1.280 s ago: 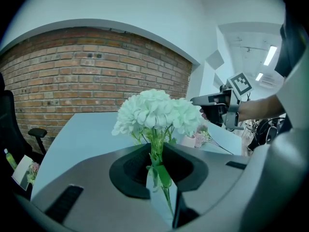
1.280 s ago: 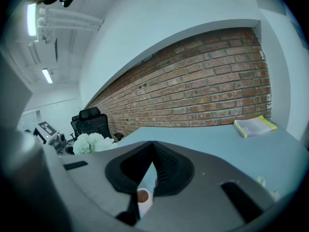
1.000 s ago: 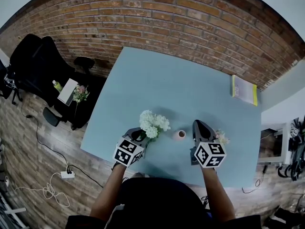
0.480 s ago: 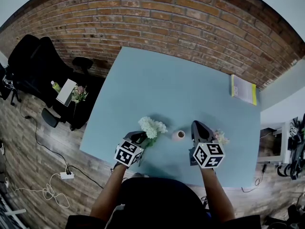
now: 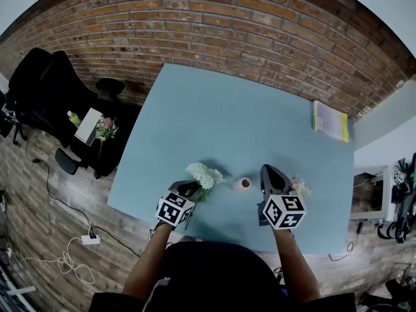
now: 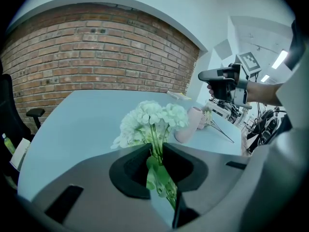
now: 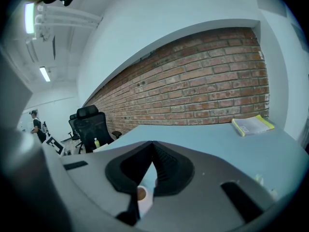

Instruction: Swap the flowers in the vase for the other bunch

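Table (image 5: 247,116): pale blue, plain. Wall (image 5: 214,18): red-brown brick, light mortar lines. White bunch (image 5: 205,174): white heads, green stems and leaves. Vase (image 5: 243,183): pale pink. Other bunch (image 5: 301,187): cream-pink. Book (image 5: 331,121): yellow edges. Chair (image 5: 45,83): black. Cubes on left gripper (image 5: 190,188) and right gripper (image 5: 272,171): black-and-white squares.

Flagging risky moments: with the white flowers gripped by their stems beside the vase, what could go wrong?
1. The white flowers hang close to the pink vase, which stands unsupported; a sideways sweep could tip it, since the right gripper is shut and empty, not steadying it.
2. The left gripper pinches only thin stems, so the bunch might swivel or slip.
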`<action>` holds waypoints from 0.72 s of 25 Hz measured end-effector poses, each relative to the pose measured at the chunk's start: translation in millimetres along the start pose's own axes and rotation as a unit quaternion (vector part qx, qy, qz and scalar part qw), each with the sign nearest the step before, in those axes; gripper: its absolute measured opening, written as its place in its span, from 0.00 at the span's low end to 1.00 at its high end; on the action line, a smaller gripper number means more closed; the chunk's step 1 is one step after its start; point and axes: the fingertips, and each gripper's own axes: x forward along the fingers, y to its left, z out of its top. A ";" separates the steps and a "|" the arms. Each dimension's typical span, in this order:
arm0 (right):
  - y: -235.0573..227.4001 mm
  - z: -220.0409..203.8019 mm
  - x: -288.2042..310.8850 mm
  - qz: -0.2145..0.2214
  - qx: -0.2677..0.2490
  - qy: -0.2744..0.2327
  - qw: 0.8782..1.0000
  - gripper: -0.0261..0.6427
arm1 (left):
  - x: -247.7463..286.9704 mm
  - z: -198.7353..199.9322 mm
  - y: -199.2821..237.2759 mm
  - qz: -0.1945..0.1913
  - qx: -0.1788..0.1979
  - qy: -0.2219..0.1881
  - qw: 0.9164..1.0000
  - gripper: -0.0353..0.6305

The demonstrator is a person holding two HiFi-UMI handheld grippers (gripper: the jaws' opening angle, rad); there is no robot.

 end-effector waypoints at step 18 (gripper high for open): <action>-0.8 -6.0 -0.7 0.001 0.002 0.005 1.000 0.06 | 8.2 -14.7 5.6 0.006 -0.011 0.019 1.000 0.17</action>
